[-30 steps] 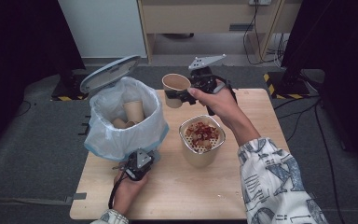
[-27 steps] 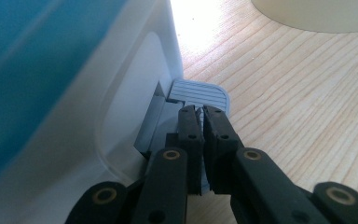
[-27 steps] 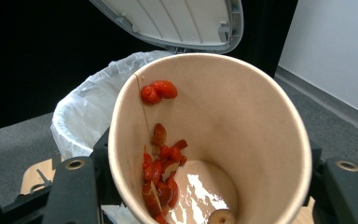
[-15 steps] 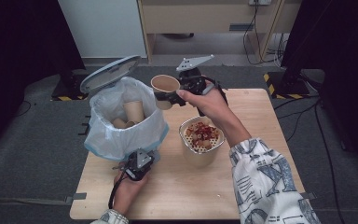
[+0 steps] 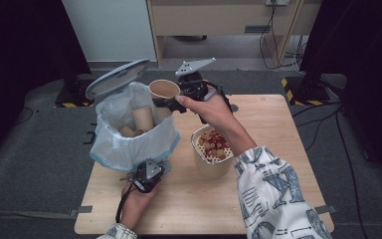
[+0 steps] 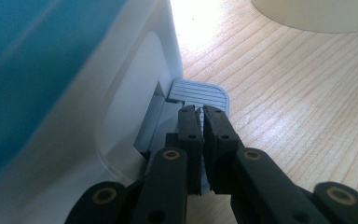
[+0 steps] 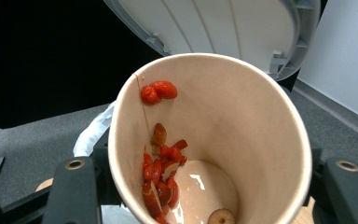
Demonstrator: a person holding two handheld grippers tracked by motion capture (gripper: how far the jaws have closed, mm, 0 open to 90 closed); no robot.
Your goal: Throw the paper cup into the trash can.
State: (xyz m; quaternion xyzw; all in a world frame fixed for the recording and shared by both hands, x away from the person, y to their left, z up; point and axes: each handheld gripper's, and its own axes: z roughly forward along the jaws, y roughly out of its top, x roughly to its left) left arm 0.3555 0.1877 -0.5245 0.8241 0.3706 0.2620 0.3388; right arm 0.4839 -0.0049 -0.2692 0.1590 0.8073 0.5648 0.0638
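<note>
The right gripper (image 5: 171, 102), clamped on a paper cup (image 5: 164, 89), has moved over the bin (image 5: 129, 144) — ready to drop. The left gripper (image 6: 200, 126), jaws together, presses the bin's pedal (image 6: 198, 93) — lid (image 5: 117, 77) up.

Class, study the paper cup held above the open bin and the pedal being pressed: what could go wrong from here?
1. The paper cup still holds red scraps; tipped early, they may land on the table, beside the bin.
2. If the left gripper slips off the pedal, the lid could drop onto the cup.
</note>
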